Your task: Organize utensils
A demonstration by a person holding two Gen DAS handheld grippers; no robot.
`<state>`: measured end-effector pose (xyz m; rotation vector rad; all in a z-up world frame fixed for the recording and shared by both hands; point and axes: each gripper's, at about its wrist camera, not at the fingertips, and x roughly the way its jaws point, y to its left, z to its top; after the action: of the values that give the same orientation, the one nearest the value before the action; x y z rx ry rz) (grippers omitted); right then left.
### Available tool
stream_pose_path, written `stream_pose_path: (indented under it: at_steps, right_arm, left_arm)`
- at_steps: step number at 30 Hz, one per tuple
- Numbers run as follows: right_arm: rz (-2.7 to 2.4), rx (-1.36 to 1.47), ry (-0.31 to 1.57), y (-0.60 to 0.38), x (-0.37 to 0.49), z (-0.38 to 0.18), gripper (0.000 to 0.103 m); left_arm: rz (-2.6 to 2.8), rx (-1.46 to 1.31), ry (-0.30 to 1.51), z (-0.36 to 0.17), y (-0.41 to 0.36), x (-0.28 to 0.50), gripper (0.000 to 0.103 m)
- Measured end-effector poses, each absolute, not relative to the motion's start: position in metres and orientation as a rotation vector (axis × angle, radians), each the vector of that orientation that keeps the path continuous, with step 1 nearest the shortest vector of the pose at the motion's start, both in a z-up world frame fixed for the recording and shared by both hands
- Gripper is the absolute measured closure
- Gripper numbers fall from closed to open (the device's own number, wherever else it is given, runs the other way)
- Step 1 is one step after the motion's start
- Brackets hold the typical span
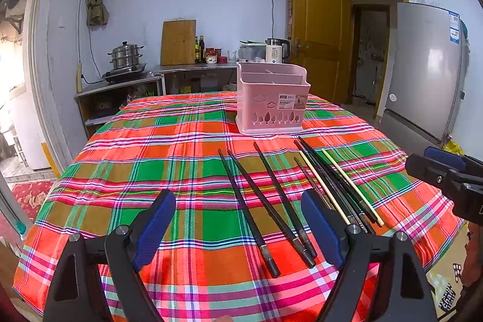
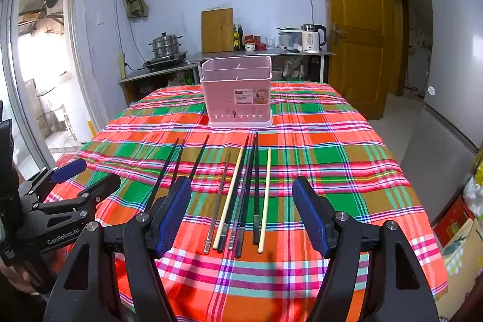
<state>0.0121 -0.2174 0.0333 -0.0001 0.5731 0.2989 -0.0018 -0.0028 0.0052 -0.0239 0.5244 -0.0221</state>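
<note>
Picking one chopstick at a time is advised: both the left gripper point(image 1: 238, 219) and the right gripper point(image 2: 241, 208) are held wide open and empty above the chopsticks point(image 2: 238, 195), which lie loose on the plaid tablecloth point(image 2: 332, 147) with the pink basket point(image 2: 237, 92) at twelve o'clock. Three separate black chopsticks point(image 1: 265, 207) are shown fully only in the left view, being partly hidden behind the finger at nine o'clock in the right view.

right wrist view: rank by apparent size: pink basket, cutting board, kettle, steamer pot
1. pink basket, clearly largest, though nearest the camera.
2. cutting board.
3. steamer pot and kettle look about alike; not ranking them.
</note>
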Motion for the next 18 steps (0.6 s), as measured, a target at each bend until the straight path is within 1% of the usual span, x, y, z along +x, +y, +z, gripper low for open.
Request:
stream_pose_path:
  at_steps: [18]
  right_arm:
    - [0.300, 0.004, 0.575, -0.2175, 0.0113, 0.0321, 0.033]
  left_arm:
    - [-0.024, -0.020, 0.530, 0.0049, -0.0052, -0.0024, 0.018]
